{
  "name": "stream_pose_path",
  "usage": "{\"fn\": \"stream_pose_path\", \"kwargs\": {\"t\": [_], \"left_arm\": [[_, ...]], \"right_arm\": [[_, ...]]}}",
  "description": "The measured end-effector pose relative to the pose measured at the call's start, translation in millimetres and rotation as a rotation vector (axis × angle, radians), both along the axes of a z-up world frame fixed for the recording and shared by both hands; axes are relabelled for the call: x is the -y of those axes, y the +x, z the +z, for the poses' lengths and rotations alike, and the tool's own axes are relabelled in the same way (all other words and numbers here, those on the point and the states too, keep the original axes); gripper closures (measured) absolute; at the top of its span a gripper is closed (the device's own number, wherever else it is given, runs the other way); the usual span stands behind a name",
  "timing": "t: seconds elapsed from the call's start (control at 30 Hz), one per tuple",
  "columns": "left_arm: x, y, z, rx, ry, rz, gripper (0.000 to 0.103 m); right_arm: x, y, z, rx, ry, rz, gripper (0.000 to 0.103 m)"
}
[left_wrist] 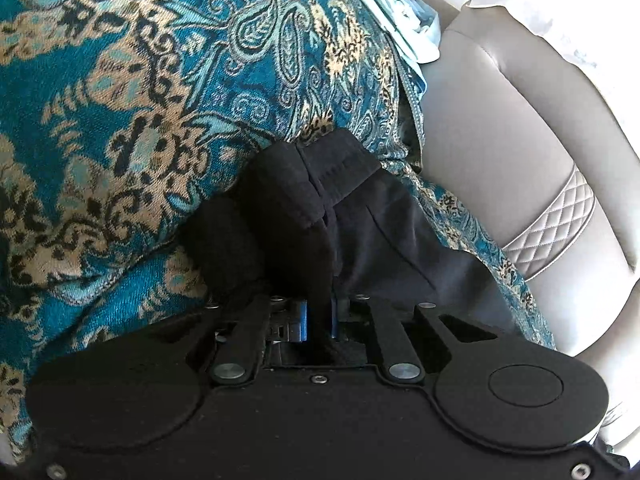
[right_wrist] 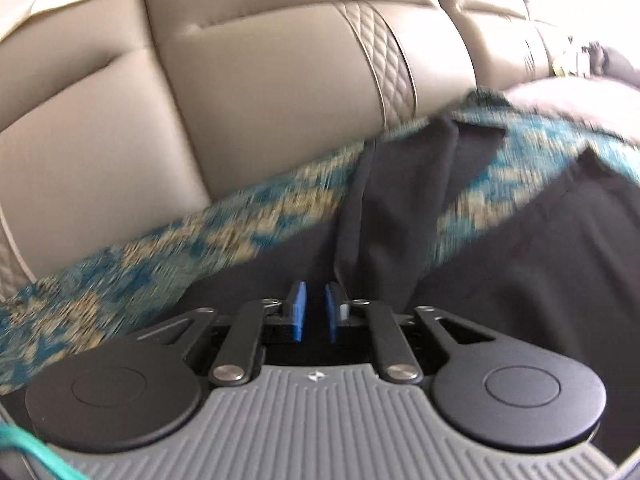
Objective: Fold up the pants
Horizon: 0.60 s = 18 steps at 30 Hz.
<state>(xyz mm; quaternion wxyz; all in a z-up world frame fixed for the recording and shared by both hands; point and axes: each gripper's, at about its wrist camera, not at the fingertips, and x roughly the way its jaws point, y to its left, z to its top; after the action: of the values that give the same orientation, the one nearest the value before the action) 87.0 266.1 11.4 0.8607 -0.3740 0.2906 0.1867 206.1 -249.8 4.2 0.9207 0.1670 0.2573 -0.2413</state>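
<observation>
One end of the black pants (left_wrist: 320, 208) is pinched in your left gripper (left_wrist: 319, 316), bunched over the patterned throw (left_wrist: 120, 80). Your right gripper (right_wrist: 316, 312) hovers with fingers spread, empty; next, grab the far leg (right_wrist: 384, 208).

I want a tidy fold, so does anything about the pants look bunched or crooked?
Yes. The black pants are bunched into a lump where the left hand-held gripper pinches them, and creased unevenly over the patterned blanket.
</observation>
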Motion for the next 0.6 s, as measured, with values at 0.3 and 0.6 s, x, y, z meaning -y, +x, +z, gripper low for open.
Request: {"fn": "stream_pose_path", "kwargs": {"t": [0.3,0.6], "left_arm": [[-8.3,0.8,-1.6,-0.009,-0.076,0.028,0.091],[-4.2,1.6,4.4,-0.021,-0.018,0.015,0.091]], "right_arm": [[82.7,36.1,7.9,-0.116,-0.082,-0.111,0.096],[171.6,-56.4,20.0,-0.044,-0.022,-0.297,0.1]]}}
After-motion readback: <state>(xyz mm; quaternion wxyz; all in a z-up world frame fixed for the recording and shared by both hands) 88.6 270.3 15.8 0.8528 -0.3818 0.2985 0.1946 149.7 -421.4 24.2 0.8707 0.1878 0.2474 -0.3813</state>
